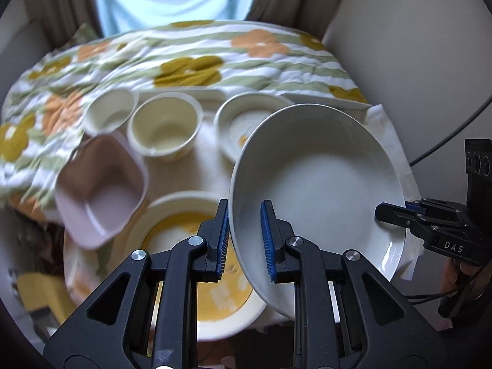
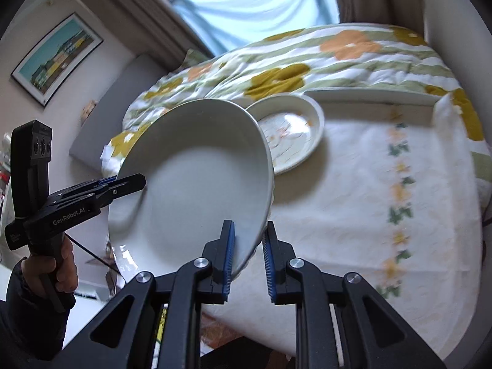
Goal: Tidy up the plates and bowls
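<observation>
The left tongs (image 1: 244, 240) are clenched on the rim of a large white plate (image 1: 319, 181), one blue pad under the rim and one inside the dish. The right tongs (image 2: 248, 255) grasp the same white plate (image 2: 196, 178) at its opposite rim, so the plate hangs tilted between the two, raised off the table (image 2: 353, 190).

Directly below the left tongs lies a cream plate with a yellow ring (image 1: 184, 215) on the table's pale cloth. Just to the left of these tongs a pink square bowl (image 1: 101, 190) shows blurred, and whether it rests on anything cannot be told. Beyond it, farther ahead, stand two cream round bowls (image 1: 166, 126) side by side, the leftmost (image 1: 109, 110) nearest the quilt.

Ahead of both tongs, partly hidden behind the lifted plate's far rim, sits a shallow cream dish with a faint floral print (image 2: 292, 132). To the right of the right tongs the tablecloth (image 2: 399, 184) carries a line of yellow and green flowers. Farthest off lie a flowered quilt (image 1: 190, 61) and a pale blue curtain (image 2: 255, 3).
</observation>
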The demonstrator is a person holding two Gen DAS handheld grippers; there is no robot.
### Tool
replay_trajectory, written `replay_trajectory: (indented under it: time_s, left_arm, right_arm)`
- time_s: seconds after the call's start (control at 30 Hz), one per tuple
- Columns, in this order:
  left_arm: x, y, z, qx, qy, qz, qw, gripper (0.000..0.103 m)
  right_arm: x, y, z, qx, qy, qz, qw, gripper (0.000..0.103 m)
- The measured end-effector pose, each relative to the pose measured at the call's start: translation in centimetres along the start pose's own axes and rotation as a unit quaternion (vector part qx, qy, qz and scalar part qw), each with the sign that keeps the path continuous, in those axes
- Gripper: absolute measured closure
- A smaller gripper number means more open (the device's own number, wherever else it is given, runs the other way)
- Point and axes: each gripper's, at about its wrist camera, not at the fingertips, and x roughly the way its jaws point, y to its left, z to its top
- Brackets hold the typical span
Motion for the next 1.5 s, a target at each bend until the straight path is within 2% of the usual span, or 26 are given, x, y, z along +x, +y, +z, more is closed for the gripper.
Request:
replay_trajectory:
  time_s: [0.17,0.4,0.57,0.8,0.97,1.1,1.33,1.5]
  left_arm:
    - [0.2,4.4,-3.9,-0.041,0.021,0.007,0.9989,0.086]
    - [2.9,8.9,-7.4,-0.073,0.037,-0.005,0.9966,0.086]
    - [5.2,11.1,-8.1,-0.083,0.049,-0.017,0.9952,0.086]
    - [6.8,11.7,-8.1,-0.081,0.053,-0.018,0.9951,0.086]
    - [7.6,11.2,-8.1,-0.055,0.058,0.004,0.9968,0.085]
    - [8.0,11.0,-8.1,-0.041,0.065,0.020,0.9969,0.085]
    - [8.3,9.2,-8.3,0.009,0.064,0.083,0.9945,0.085]
    - [8.1,7.9,-8.6,0.038,0.055,0.132,0.9890,0.085]
  right_arm:
    - [3.2,2.6,-1.5,-0.014,0.037,0.008,0.999,0.086]
    - [8.0,4.7,-2.8,-0.024,0.077,-0.012,0.997,0.086]
    - [9.8,5.5,-2.7,-0.025,0.086,-0.031,0.996,0.086]
    - [11.0,6.2,-2.6,-0.027,0.092,-0.057,0.994,0.086]
    - [11.3,7.2,-2.7,-0.053,0.100,-0.085,0.990,0.086]
    - [11.6,7.1,-2.7,-0.050,0.103,-0.088,0.990,0.086]
    - [11.9,7.5,-2.6,-0.064,0.100,-0.100,0.988,0.086]
    - [12.3,8.1,-2.6,-0.088,0.101,-0.112,0.985,0.086]
